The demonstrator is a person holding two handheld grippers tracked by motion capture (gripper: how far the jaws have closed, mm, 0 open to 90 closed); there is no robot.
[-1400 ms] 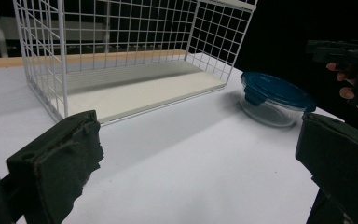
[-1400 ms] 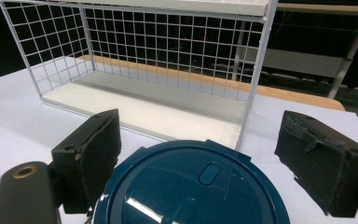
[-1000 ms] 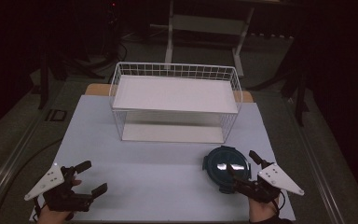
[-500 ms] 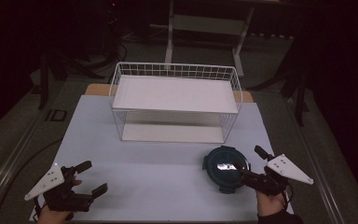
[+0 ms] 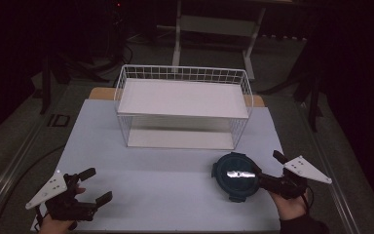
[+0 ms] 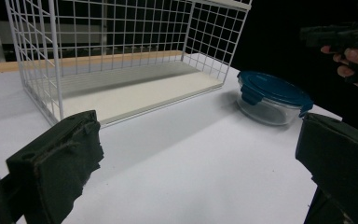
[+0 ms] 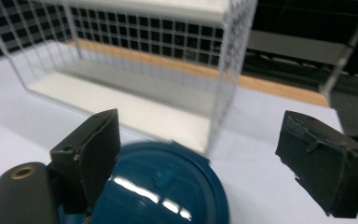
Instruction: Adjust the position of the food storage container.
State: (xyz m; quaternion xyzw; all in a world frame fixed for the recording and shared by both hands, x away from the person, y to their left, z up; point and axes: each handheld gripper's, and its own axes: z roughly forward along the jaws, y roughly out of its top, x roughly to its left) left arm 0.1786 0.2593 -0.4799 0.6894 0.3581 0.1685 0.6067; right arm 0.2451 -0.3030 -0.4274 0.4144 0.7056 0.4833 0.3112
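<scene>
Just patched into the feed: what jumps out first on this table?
A white wire shelf rack stands at the far middle of the pale table. In front of it, to the right, sits a round glass container with a dark blue lid. The right gripper is at the container with its jaws open, and the left gripper waits open at the near left.

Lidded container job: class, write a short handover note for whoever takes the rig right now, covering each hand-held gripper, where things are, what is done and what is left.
Left hand-held gripper: open, holding nothing, near the table's front left corner.
Right hand-held gripper: open, jaws wide, at the container's right edge, not closed on it.
Container: glass bowl with a blue clip lid, lid on, standing on the table in front of the wire rack's right end.
Rack: both shelves bare.
Done: the right hand-held gripper has reached the container.
Left: probably grasp the container and move it, perhaps onto the rack.
</scene>
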